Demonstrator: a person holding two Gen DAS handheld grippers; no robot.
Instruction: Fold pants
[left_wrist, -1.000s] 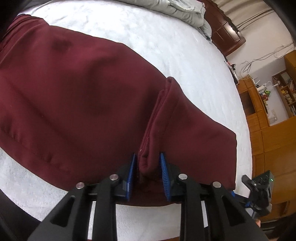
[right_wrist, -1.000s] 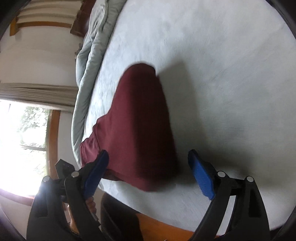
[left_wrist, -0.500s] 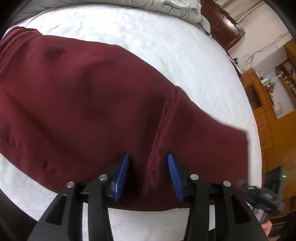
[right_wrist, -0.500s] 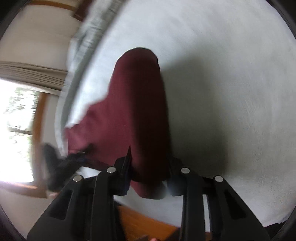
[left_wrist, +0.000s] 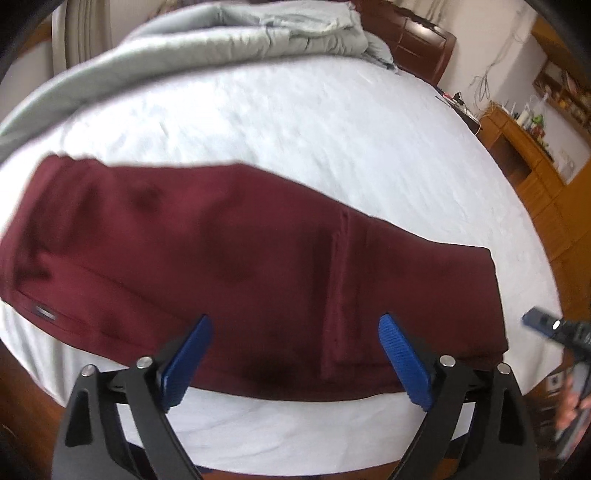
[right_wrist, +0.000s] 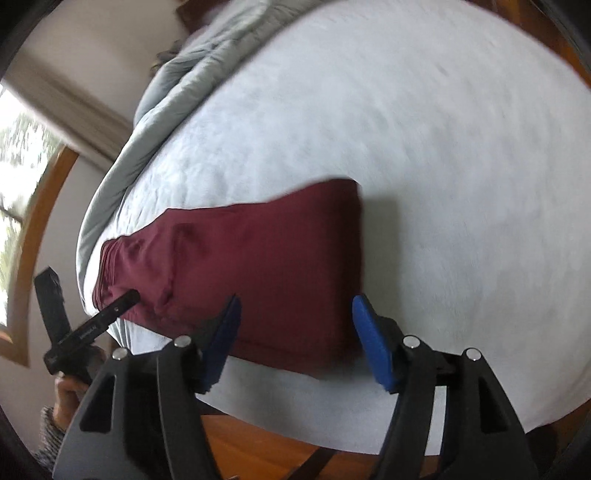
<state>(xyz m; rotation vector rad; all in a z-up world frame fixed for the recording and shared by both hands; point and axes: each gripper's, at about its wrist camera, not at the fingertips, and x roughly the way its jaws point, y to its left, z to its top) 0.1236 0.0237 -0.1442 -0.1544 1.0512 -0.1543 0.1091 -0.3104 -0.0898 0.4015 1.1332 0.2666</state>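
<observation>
Dark red pants (left_wrist: 229, 258) lie folded flat on the white bed (left_wrist: 332, 129), near its front edge. A seam ridge (left_wrist: 338, 288) runs across them. My left gripper (left_wrist: 293, 363) is open and empty, held just above the pants' near edge. In the right wrist view the pants (right_wrist: 266, 266) lie as a long band, waistband to the left. My right gripper (right_wrist: 295, 343) is open and empty over their near right end. The left gripper's body (right_wrist: 88, 328) shows at the far left there.
A grey duvet (left_wrist: 184, 48) is bunched along the bed's far side. A dark wooden headboard (left_wrist: 417, 44) and wooden cabinets (left_wrist: 535, 173) stand at the right. A window (right_wrist: 18, 184) is at the left of the right wrist view. The wooden floor (right_wrist: 277, 439) shows below the bed edge.
My left gripper opened and let go of the pants' ridge, then drew back. My right gripper closed near the pants, then opened again and pulled away. The pants now lie flat.
</observation>
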